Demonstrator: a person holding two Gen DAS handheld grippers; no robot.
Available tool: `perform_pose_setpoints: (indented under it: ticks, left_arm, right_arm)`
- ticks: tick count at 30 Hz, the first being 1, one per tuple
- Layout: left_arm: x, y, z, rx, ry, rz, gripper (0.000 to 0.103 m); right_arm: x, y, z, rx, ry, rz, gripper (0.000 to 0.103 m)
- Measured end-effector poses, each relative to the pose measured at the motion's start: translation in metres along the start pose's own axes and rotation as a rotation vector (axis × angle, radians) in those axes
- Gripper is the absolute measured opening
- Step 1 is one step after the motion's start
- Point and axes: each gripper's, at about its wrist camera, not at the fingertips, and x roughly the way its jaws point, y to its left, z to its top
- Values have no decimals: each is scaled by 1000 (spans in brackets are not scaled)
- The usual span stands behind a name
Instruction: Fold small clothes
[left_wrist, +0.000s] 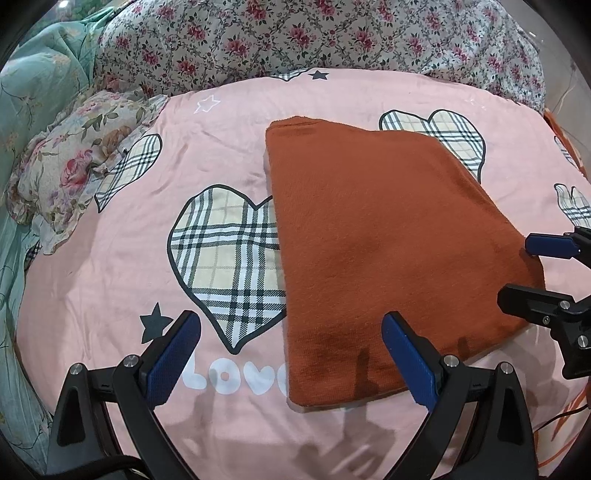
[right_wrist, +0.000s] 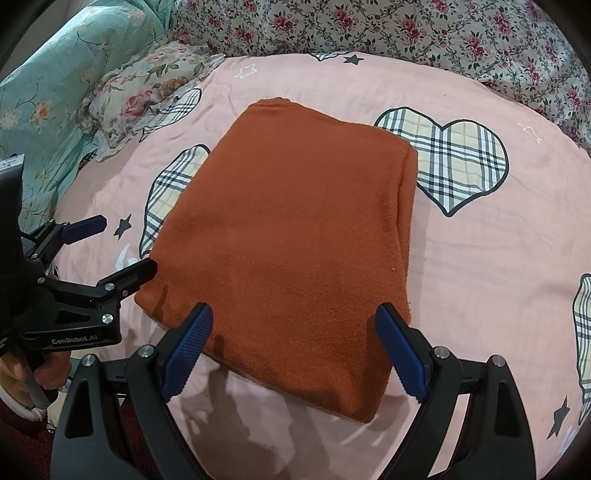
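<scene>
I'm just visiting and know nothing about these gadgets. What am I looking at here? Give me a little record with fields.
surface: pink bedsheet with plaid hearts and stars
garment: orange cloth, folded into a neat rectangle, lying flat on the sheet
left gripper: open, holding nothing, right finger above the cloth's near edge
right gripper: open, holding nothing, poised over the cloth's near edge
background: floral quilt behind, floral pillow at left
fold state: looks finished; nothing gripped
</scene>
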Motion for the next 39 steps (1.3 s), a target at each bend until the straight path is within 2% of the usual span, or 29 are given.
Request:
perform_pose_setpoints:
  ticks: [39]
  left_arm:
    - [2, -1, 4, 8, -2, -10, 99]
  right_arm:
    - [0, -7, 5, 19, -10, -2, 90]
